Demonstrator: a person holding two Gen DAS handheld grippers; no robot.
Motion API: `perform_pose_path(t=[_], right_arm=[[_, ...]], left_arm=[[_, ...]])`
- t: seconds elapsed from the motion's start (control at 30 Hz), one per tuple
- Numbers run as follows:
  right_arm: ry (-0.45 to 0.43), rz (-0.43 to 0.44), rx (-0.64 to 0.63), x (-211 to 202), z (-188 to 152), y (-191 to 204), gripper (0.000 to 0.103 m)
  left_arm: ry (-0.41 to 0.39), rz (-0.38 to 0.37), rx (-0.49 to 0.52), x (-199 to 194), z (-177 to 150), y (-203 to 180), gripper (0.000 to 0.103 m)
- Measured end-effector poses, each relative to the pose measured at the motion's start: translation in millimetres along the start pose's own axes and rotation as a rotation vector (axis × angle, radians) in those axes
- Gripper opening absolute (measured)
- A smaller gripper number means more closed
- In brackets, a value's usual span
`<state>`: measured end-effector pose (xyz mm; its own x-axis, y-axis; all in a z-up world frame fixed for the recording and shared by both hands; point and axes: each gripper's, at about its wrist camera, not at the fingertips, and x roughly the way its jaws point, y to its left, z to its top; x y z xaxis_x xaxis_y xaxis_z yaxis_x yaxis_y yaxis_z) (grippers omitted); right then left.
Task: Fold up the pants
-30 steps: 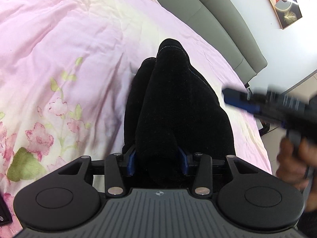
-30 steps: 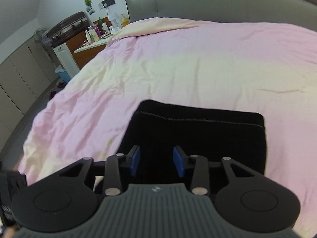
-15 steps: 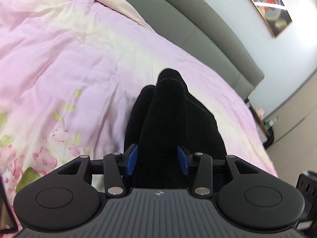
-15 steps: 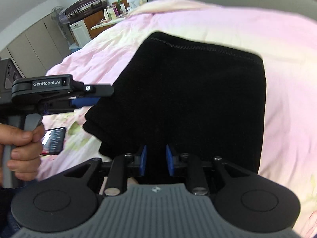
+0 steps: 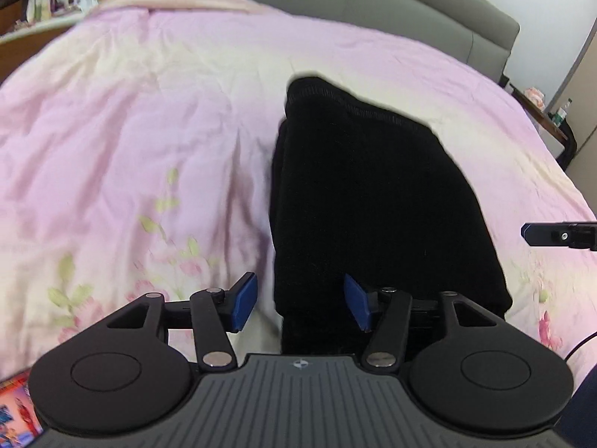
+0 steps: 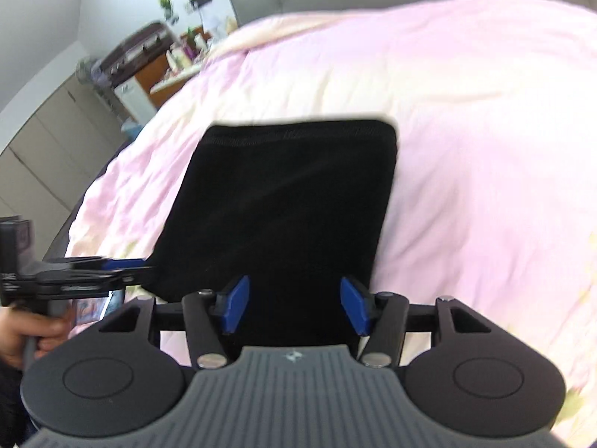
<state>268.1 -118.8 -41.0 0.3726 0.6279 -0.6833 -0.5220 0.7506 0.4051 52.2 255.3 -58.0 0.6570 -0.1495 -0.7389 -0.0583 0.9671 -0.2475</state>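
The black pants [image 5: 373,194] lie folded into a thick rectangle on the pink bedspread [image 5: 130,130]; they also show in the right wrist view [image 6: 283,209]. My left gripper [image 5: 302,304] is open at the near left corner of the stack, its jaws wide apart and holding nothing. My right gripper [image 6: 294,306] is open over the near edge of the pants, its jaws apart. The right gripper's fingertip shows at the right edge of the left wrist view [image 5: 552,233]. The left gripper shows blurred in the right wrist view [image 6: 74,272].
The grey headboard [image 5: 373,11] runs along the far side of the bed. A cluttered counter [image 6: 175,63] and cabinets [image 6: 48,138] stand to the left. A phone [image 5: 18,410] lies on the bedspread at the near left.
Both grippers have opened and let go of the pants. The pants now lie flat as a folded stack on the bed.
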Motion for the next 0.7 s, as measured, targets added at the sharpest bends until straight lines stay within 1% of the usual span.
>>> perform_pose_path(t=[0.03,0.07,0.13,0.2,0.27,0.33,0.37,0.43,0.47,0.53,0.57,0.6,0.63,0.67,0.7], right_arm=[[-0.007,0.007,0.005,1.8,0.0,-4.6,0.053],[-0.011,0.008,0.007,5.8,-1.9,-7.7,0.049],[-0.008,-0.007,-0.013,17.5,-8.7,-8.0,0.044],[-0.008,-0.033,-0.046,28.9,-9.4,-5.3,0.044],[-0.050,-0.050,-0.088,38.0,-8.6,-1.0,0.044],[-0.113,-0.070,-0.143,45.9,-3.8,2.1,0.044],[-0.142,-0.080,-0.168,48.3,1.3,4.2,0.044],[-0.190,-0.096,-0.192,55.2,6.0,3.6,0.044],[-0.198,-0.099,-0.190,61.8,9.8,4.3,0.045],[-0.205,-0.092,-0.181,73.6,13.3,0.3,0.048],[-0.210,-0.091,-0.178,80.1,15.2,-2.1,0.048],[-0.205,-0.091,-0.177,85.1,18.3,-5.8,0.048],[-0.200,-0.089,-0.174,89.4,20.4,-9.1,0.048],[-0.194,-0.089,-0.167,92.7,22.7,-13.0,0.049],[-0.189,-0.090,-0.156,93.7,24.8,-15.8,0.050]], left_arm=[[-0.037,0.017,0.003,-5.8,5.6,-2.4,0.062],[-0.073,0.021,0.006,-12.7,10.6,-5.0,0.062],[-0.134,-0.008,0.022,-22.2,20.2,-13.4,0.063],[-0.177,-0.046,0.070,-20.5,34.6,-30.5,0.063],[-0.196,-0.065,0.152,-11.3,48.7,-53.1,0.066],[-0.210,-0.061,0.243,7.0,62.3,-75.2,0.073],[-0.201,-0.048,0.265,18.7,69.7,-82.9,0.080],[-0.167,-0.018,0.252,44.8,84.3,-88.5,0.081],[-0.150,-0.011,0.233,57.1,89.4,-87.8,0.081],[-0.095,-0.017,0.198,83.1,95.6,-82.2,0.077],[-0.069,-0.013,0.192,95.6,96.5,-78.6,0.072],[-0.046,0.000,0.193,106.3,96.1,-75.0,0.063],[-0.028,0.026,0.202,114.1,94.6,-72.1,0.057],[-0.019,0.050,0.211,117.9,93.2,-70.0,0.048],[-0.019,0.058,0.215,119.7,92.4,-68.3,0.044]])
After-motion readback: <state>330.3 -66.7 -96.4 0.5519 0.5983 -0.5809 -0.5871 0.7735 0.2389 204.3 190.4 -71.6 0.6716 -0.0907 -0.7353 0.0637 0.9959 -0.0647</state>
